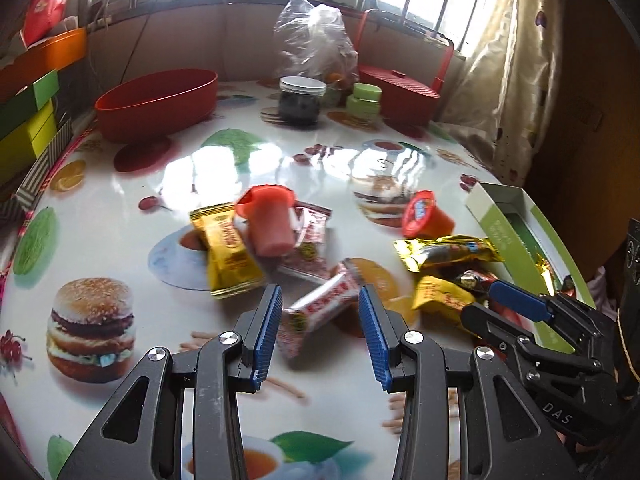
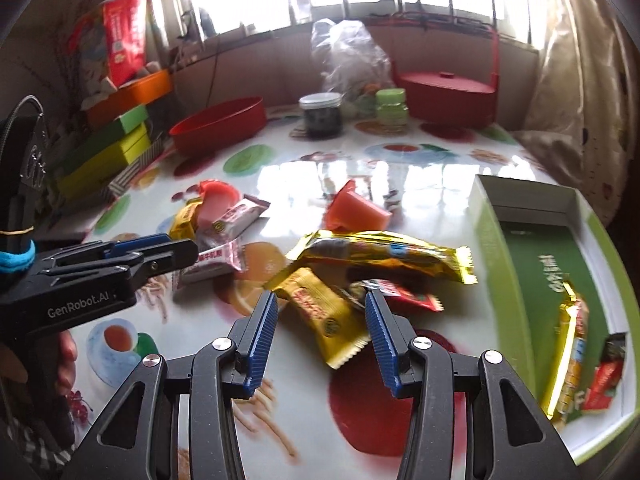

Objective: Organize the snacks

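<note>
Now you are hovering the left tool [image 1: 319,326] around a pink-white wrapper [image 1: 320,312] and the right tool [image 2: 321,330] around a yellow packet [image 2: 328,316], both part-open and empty, aiming to fill the green box [image 2: 516,280].

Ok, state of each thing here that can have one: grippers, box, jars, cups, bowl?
Left gripper: open, above a pink-white wrapper.
Right gripper: open, above a small yellow packet.
Green box: open, snacks inside.
Dark jar: lidded, upright.
Red bowl: upright.
Red lidded basket: closed.
Near jelly cup: tipped over.
Far jelly cup: on its side, sealed.
</note>
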Demonstrator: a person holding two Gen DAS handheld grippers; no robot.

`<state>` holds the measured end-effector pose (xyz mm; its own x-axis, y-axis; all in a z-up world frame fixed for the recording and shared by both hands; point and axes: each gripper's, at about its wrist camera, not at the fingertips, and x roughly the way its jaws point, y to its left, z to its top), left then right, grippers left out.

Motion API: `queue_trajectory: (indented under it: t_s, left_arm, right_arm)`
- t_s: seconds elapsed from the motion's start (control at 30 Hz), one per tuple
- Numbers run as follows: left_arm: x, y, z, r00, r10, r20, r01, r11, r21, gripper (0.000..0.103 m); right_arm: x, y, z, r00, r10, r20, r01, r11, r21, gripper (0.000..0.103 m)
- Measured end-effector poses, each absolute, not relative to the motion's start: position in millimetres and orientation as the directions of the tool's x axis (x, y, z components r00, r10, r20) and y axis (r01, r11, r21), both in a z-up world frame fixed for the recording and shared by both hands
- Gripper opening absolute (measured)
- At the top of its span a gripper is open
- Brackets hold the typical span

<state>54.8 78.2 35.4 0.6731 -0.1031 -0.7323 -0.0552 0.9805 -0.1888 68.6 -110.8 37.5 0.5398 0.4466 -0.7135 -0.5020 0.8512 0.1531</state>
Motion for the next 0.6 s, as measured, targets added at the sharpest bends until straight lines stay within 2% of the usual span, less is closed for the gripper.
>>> queue_trajectory:
  t_s: [0.37, 0.6]
  left_arm:
    - [64.3, 80.5, 18.2, 0.634, -0.138, -0.761, -0.003, 0.984, -0.180, 0.041]
    - [63.8, 73.0, 18.3, 0.616, -0.187, -0.765, 0.065, 0.980, -0.187, 0.041]
  right_arm:
    - [79.5, -96.2, 19.3, 0.525, 0.388, -0.757, -0.492, 0.865, 0.102, 0.046]
    - [73.9, -95.0, 20.3, 0.471, 0.438, -0.766, -0.530, 0.835, 0.151, 0.046]
